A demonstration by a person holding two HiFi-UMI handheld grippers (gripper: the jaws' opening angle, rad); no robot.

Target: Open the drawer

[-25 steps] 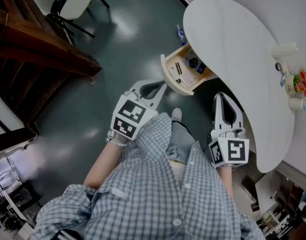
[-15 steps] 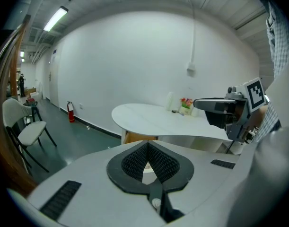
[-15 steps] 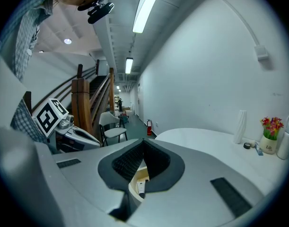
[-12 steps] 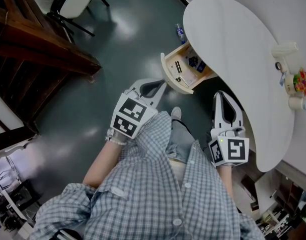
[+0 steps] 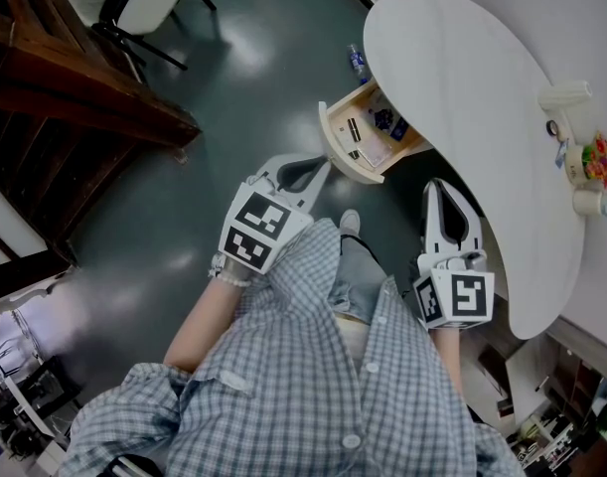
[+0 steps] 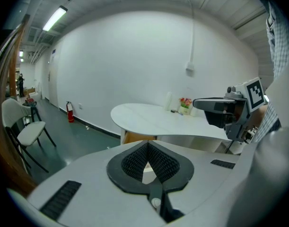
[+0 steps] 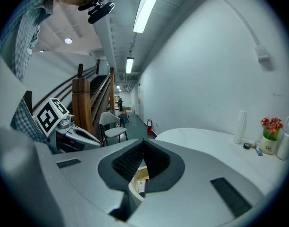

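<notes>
The drawer (image 5: 366, 139) juts open from under the surface (image 5: 462, 87) at our 1 o'clock. Our left gripper (image 5: 321, 170) and right gripper (image 5: 439, 189) hang short of it, jaws closed on nothing. We judge a stray nudge could push it shut, or a further pull could drop it.

White table (image 5: 462, 87): flower pot (image 5: 589, 165) near edge | white chair (image 5: 152, 3) beside wooden staircase (image 5: 84, 107) | bottle (image 5: 358, 66) on floor | fire extinguisher (image 6: 69, 112) against wall
</notes>
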